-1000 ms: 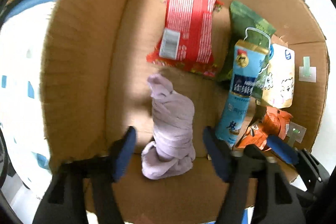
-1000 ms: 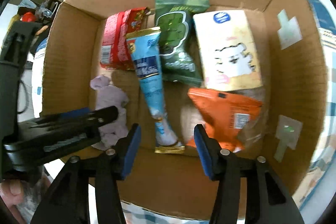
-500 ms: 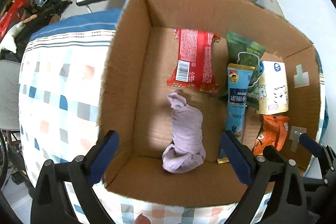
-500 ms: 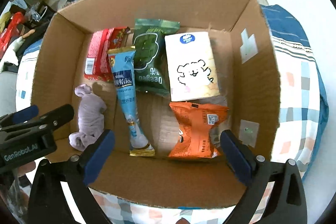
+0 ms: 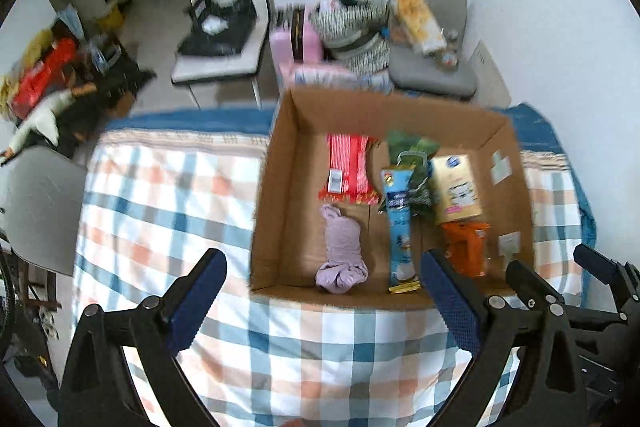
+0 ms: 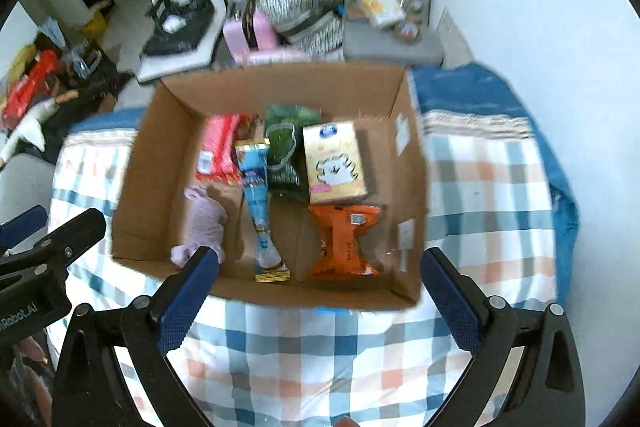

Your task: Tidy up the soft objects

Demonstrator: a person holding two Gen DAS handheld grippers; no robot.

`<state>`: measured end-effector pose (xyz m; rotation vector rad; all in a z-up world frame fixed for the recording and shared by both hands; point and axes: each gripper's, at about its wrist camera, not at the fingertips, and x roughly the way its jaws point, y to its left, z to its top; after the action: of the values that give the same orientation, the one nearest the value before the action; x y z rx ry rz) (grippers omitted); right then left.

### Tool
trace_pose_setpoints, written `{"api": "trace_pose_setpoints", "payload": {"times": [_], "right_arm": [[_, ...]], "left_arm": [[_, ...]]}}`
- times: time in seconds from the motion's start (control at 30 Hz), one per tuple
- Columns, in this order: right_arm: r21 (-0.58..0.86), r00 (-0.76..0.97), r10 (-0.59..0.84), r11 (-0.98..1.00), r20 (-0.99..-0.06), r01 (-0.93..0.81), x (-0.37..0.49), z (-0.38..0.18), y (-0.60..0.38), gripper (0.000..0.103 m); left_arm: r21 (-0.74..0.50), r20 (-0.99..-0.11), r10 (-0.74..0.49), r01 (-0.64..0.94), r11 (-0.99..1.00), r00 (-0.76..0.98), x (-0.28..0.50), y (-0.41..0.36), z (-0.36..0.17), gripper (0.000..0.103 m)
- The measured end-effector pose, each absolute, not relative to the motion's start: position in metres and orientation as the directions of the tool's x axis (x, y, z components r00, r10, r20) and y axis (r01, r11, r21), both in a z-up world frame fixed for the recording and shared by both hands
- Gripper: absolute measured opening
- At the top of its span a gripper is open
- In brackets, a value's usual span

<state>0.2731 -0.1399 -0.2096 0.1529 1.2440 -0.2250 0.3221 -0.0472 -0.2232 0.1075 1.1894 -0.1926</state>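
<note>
Snack packets and a rolled lilac cloth [image 5: 341, 251] fill the cardboard box [image 5: 276, 187] at frame centre; both left tongs [image 5: 320, 301] and right tongs [image 6: 316, 299] gape empty below it.

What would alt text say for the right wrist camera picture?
An open cardboard box on a checked cloth holds a lilac cloth bundle, snack packets and a tissue pack. The right gripper hangs open and empty in front of it.
</note>
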Motion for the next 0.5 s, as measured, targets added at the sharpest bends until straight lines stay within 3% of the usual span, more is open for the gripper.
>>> {"api": "trace_pose_setpoints", "payload": {"times": [0.27,0.5], "right_arm": [[0.012,0.480,-0.119,0.965,-0.869,0.261,0.199,-0.093,-0.131,0.103],[0.016,0.554,-0.125,0.970,-0.823,0.243,0.155,-0.031,-0.117,0.103]], "left_arm": [[-0.019,-0.851,-0.122,0.202,0.979,0.511,0.264,-0.029,-0.132,0.099],[-0.004,-0.805,-0.131,0.215,0.977,0.578,0.225,-0.019,-0.082,0.099]]}}
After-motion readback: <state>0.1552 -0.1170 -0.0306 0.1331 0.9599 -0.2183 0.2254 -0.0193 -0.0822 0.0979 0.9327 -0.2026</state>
